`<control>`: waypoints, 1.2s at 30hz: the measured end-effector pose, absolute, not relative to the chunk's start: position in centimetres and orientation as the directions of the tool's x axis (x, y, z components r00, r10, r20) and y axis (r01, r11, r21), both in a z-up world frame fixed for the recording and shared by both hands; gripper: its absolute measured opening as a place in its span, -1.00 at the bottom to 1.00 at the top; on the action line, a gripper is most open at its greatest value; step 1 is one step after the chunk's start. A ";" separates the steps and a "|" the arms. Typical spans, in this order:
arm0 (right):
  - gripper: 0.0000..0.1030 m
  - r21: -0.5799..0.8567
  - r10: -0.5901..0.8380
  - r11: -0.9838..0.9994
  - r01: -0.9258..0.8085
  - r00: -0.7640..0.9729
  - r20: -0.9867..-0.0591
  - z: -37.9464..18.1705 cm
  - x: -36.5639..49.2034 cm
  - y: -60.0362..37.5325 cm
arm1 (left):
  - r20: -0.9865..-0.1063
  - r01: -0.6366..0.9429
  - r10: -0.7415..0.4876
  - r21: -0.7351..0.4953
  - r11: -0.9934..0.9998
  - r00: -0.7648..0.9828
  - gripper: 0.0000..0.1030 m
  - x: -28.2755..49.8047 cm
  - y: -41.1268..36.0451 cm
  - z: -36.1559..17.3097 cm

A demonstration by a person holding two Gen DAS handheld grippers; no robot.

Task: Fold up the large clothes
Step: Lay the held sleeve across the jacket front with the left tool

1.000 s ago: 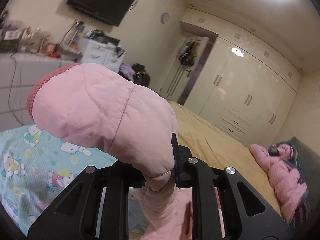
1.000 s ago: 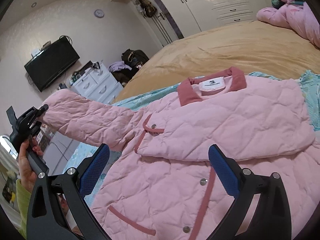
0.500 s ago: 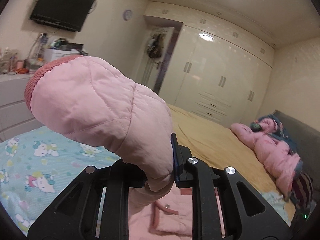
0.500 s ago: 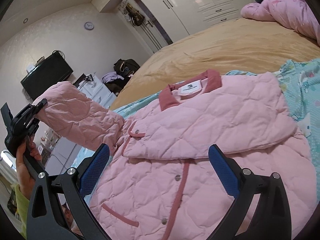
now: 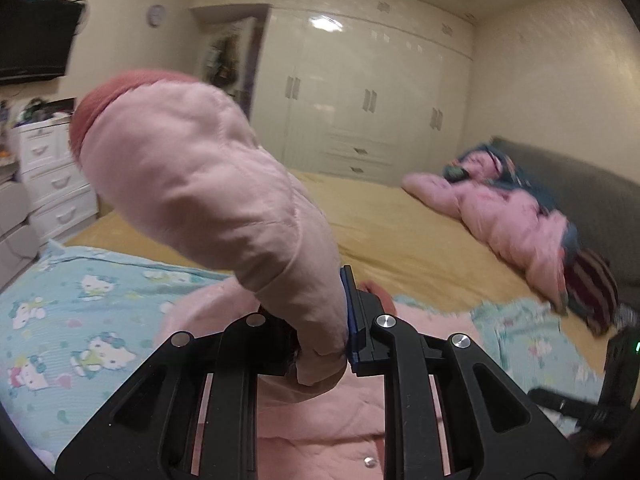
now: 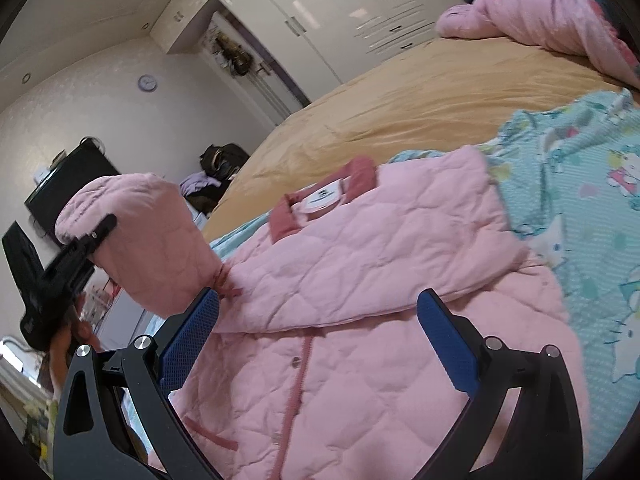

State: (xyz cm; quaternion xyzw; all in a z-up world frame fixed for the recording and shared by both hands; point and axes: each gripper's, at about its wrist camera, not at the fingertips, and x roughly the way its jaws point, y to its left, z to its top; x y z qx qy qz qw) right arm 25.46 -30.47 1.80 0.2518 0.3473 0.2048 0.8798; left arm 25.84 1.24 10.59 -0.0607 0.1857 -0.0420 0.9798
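A pink quilted jacket lies front-up on the bed, its darker pink collar toward the far side and one sleeve folded across its chest. My left gripper is shut on the other sleeve, which bulges up in front of the lens with its ribbed cuff at the top. In the right wrist view that left gripper holds the sleeve raised at the jacket's left edge. My right gripper hangs open above the jacket's front, touching nothing.
A light blue cartoon-print sheet lies under the jacket on a mustard bedspread. A heap of pink bedding sits at the headboard. White wardrobes, a drawer unit and a wall TV ring the room.
My left gripper has carried the raised sleeve rightward and a little down, toward the jacket's body, rolling as it went. The right gripper has drifted across the jacket's front, still open.
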 end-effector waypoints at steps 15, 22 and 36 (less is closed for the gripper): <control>0.92 0.606 0.423 0.795 -0.010 0.726 -0.543 -0.4 25.2 -37.5 | -0.583 0.259 -0.165 0.081 0.962 0.795 -0.77 28.2 -8.9 -0.1; 0.92 0.617 0.410 0.787 0.031 0.721 -0.559 -1.6 25.7 -38.3 | -0.645 0.323 -0.098 0.241 0.915 0.758 -0.71 27.3 -11.5 -4.7; 0.92 0.678 0.507 0.735 0.016 0.651 -0.564 -3.1 27.4 -36.2 | -0.706 0.479 -0.210 0.206 0.853 0.676 0.80 24.0 -12.9 -5.2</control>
